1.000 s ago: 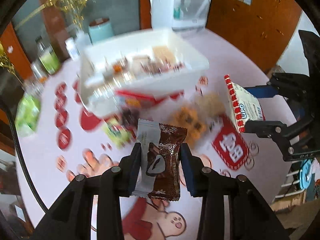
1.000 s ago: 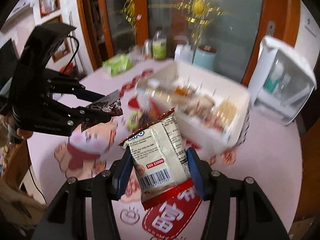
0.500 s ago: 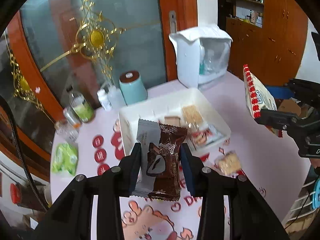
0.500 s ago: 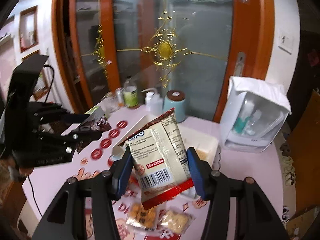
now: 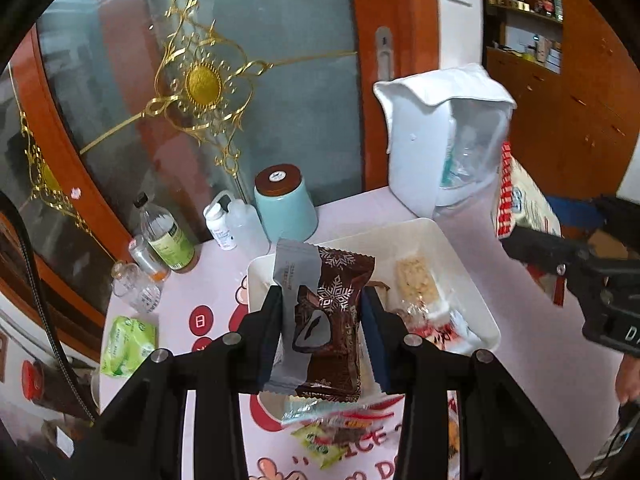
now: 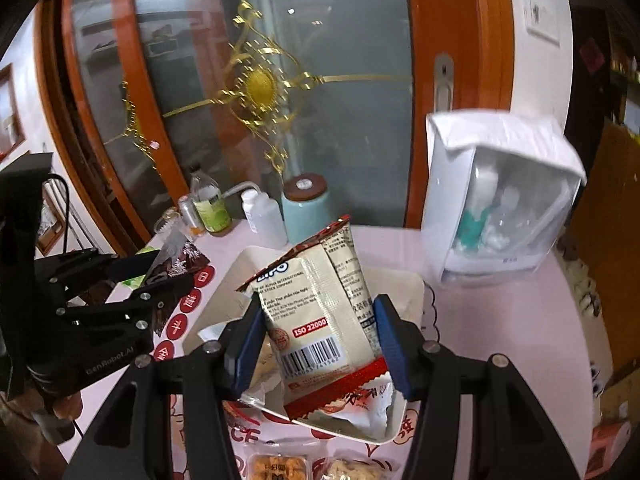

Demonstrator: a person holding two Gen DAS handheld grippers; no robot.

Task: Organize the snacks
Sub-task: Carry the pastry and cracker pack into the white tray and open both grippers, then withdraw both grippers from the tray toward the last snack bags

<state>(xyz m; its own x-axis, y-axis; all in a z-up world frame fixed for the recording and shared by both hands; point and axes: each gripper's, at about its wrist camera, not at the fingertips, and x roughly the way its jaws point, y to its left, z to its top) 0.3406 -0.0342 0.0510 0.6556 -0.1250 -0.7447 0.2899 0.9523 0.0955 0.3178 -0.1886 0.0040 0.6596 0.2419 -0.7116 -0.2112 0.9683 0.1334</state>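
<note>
Snack packets in tongs (both)

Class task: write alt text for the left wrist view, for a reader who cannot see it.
The left gripper clamps a brown snack packet above a white tray of snacks on a pink table; the right gripper holds a cream packet.

1. Round table, pale pink cloth with red prints.
2. Centre: white tray.
3. Behind it: teal canister, white bottles, green-labelled bottle.
4. Upper right: white dispenser box.
5. Left edge: green packet.
</note>
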